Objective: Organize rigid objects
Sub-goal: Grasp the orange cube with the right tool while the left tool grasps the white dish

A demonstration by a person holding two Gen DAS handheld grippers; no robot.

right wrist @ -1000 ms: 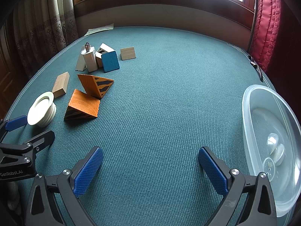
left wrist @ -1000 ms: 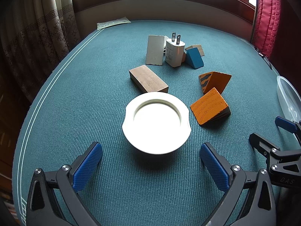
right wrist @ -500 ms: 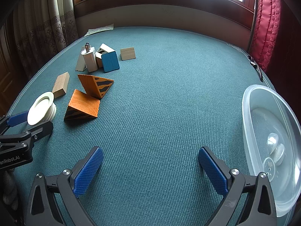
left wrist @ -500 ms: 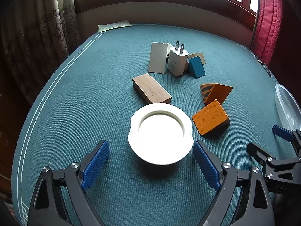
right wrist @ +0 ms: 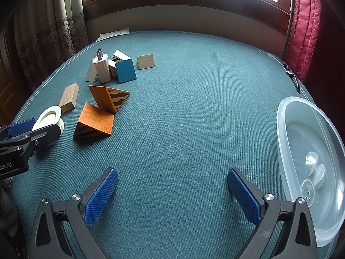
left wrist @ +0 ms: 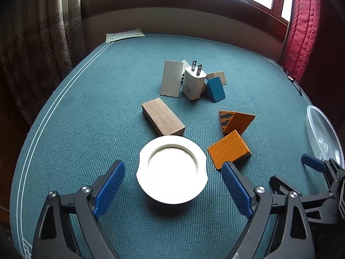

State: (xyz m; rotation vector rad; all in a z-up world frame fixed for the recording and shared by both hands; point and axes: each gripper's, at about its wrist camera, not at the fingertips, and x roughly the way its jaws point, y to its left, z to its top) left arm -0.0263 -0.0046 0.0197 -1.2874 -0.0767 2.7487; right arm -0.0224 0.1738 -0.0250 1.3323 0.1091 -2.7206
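A white round ring-shaped part (left wrist: 172,169) lies on the green cloth between the open fingers of my left gripper (left wrist: 173,185); the blue pads stand on either side, apart from it. It also shows in the right wrist view (right wrist: 48,118). Behind it lie a brown wooden block (left wrist: 163,116), two orange tiger-striped wedges (left wrist: 229,152) (left wrist: 236,119), a white plug charger (left wrist: 193,83), a blue wedge (left wrist: 214,89) and a grey slab (left wrist: 170,78). My right gripper (right wrist: 170,194) is open and empty over bare cloth.
A clear plastic bowl (right wrist: 286,133) with small metal parts inside stands at the right edge, beside my right gripper. A paper sheet (left wrist: 125,35) lies at the far left edge. Curtains hang left and right; a window sill runs behind.
My left gripper has moved forward so its fingers now flank the white ring, and its jaws have narrowed a little. The right gripper has not moved.
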